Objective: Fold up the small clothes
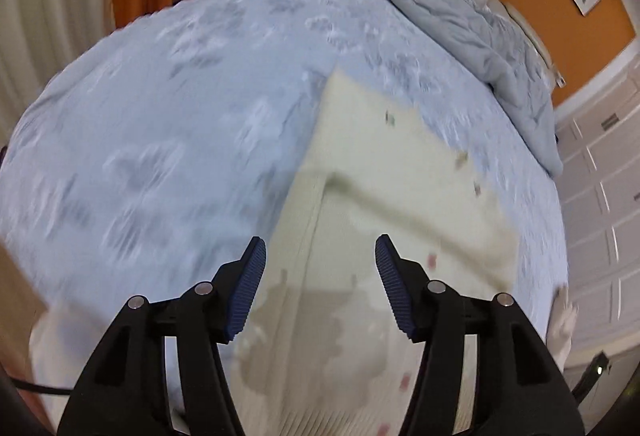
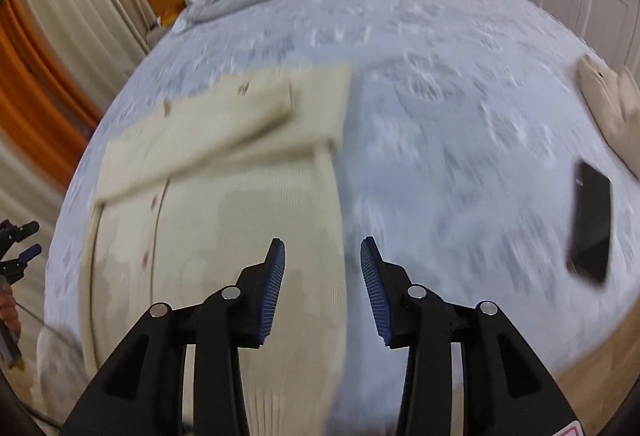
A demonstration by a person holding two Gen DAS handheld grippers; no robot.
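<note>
The cream sweater point(image 1: 400, 171) lies flat on the pale blue bedspread point(image 1: 168, 123), spreading ahead of the left gripper point(image 1: 320, 256) and running under the gap between its fingers. The blue-padded fingers point(image 1: 250, 284) stand wide apart with nothing between them, above the garment's ribbed hem end. One sleeve is folded across the body, ahead and to the right of the fingertips. The sweater's left edge passes just ahead of the left finger. A rumpled grey duvet point(image 1: 480, 31) sits far ahead to the right.

In the right wrist view the sweater point(image 2: 224, 203) lies mostly left of and ahead of the right gripper point(image 2: 323, 256), whose fingers point(image 2: 276, 276) are likewise spread with nothing held. The garment's right edge runs down through the gap between the fingers. Its folded sleeve lies ahead to the left. A black phone point(image 2: 592, 224) rests on the bedspread point(image 2: 440, 115) well to the right of the fingers, and a beige garment point(image 2: 608, 95) lies beyond it at the bed's edge. The frame is motion-blurred.
</note>
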